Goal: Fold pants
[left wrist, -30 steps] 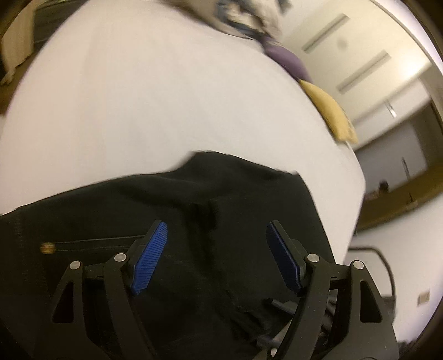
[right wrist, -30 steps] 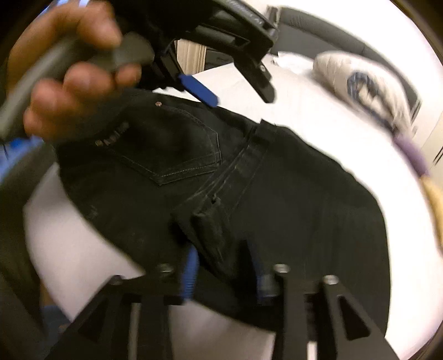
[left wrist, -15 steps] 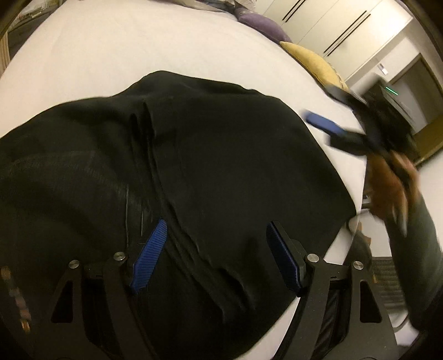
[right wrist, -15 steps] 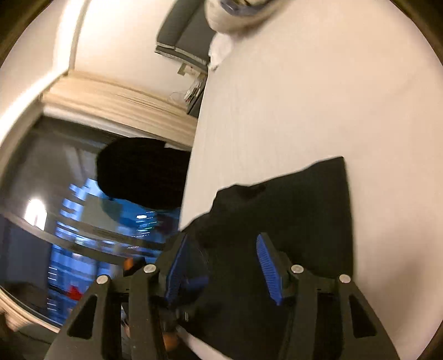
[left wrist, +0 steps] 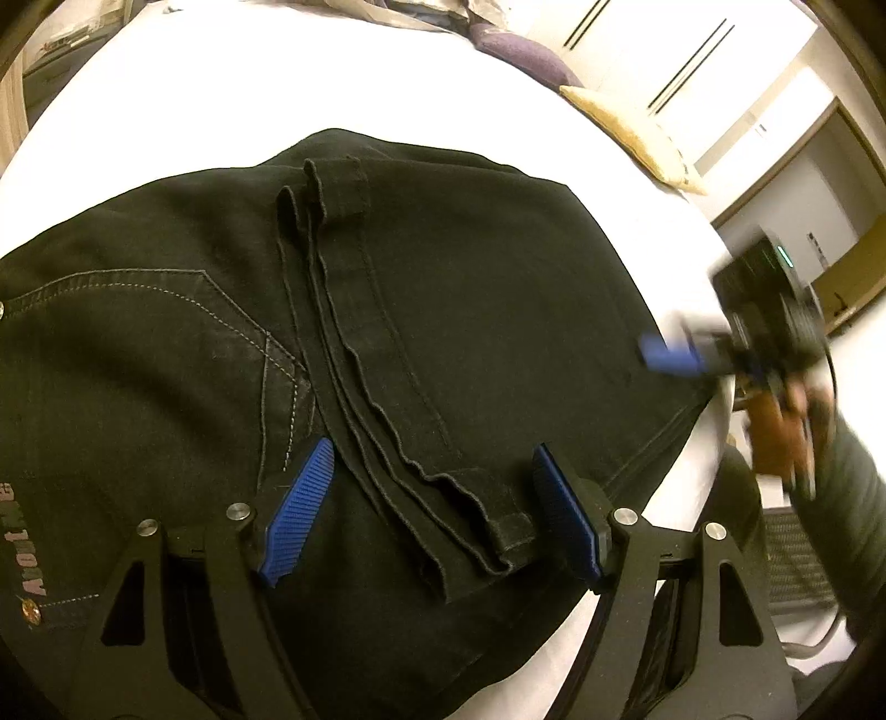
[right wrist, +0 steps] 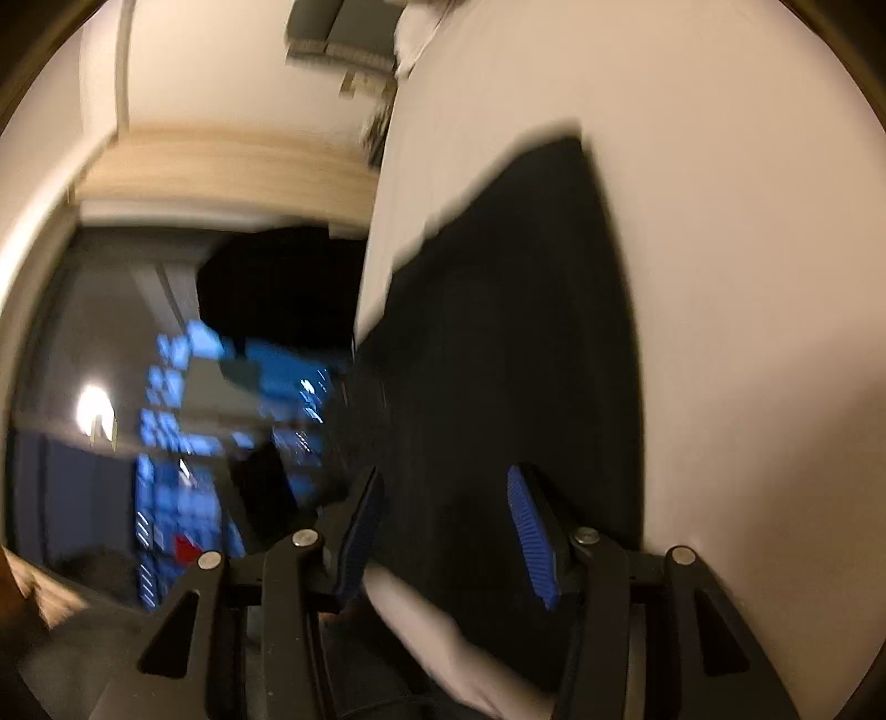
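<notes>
Black jeans [left wrist: 470, 310] lie folded on a white bed [left wrist: 277, 83], the leg hems stacked along the middle and a back pocket at the left. My left gripper [left wrist: 434, 515] is open and empty, hovering just above the stacked hems. My right gripper also shows in the left wrist view [left wrist: 673, 354], held by a hand at the bed's right edge. In the blurred right wrist view the right gripper [right wrist: 443, 526] is open and empty over the jeans [right wrist: 498, 332] near the bed's edge.
A yellow pillow [left wrist: 631, 138], a purple pillow [left wrist: 520, 50] and a heap of clothes [left wrist: 398, 11] lie at the bed's far end. The right wrist view shows a dark window [right wrist: 166, 415] with blue lights beyond the bed edge.
The right gripper let go of the jeans, opened and swung off to the bed's edge. The jeans now lie flat and folded. The left gripper stays open above them.
</notes>
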Action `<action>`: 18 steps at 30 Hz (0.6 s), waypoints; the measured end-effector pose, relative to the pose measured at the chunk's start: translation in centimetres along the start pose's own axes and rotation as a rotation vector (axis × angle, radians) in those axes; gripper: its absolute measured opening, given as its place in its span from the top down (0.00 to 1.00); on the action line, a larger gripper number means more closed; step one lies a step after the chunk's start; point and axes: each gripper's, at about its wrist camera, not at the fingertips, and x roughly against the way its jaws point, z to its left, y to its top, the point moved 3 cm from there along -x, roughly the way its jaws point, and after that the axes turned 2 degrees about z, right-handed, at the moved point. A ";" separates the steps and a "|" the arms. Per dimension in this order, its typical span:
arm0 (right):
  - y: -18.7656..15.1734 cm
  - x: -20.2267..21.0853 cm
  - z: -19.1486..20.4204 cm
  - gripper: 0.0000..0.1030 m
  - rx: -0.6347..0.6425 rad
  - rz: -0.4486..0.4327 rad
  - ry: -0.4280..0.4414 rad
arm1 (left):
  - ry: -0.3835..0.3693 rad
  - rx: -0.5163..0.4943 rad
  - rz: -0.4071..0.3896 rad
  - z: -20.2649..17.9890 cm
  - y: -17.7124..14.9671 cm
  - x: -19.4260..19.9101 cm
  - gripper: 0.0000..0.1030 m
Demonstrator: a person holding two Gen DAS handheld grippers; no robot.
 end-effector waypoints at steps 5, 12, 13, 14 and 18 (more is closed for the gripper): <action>-4.7 2.7 3.8 0.45 0.008 -0.105 0.006 | -0.025 0.094 -0.048 -0.5 -0.9 2.6 0.27; -3.0 1.5 8.5 0.41 0.053 -0.237 0.174 | -0.026 0.337 -0.271 3.7 -8.1 12.5 0.04; -2.5 0.9 9.0 0.41 0.047 -0.251 0.201 | -0.027 0.386 -0.302 4.8 -9.1 13.8 0.04; -1.8 0.3 9.5 0.41 0.035 -0.269 0.230 | -0.029 0.440 -0.340 5.9 -10.2 15.1 0.04; 1.2 -2.4 10.2 0.41 -0.014 -0.286 0.308 | -0.037 0.662 -0.500 11.0 -14.8 19.5 0.04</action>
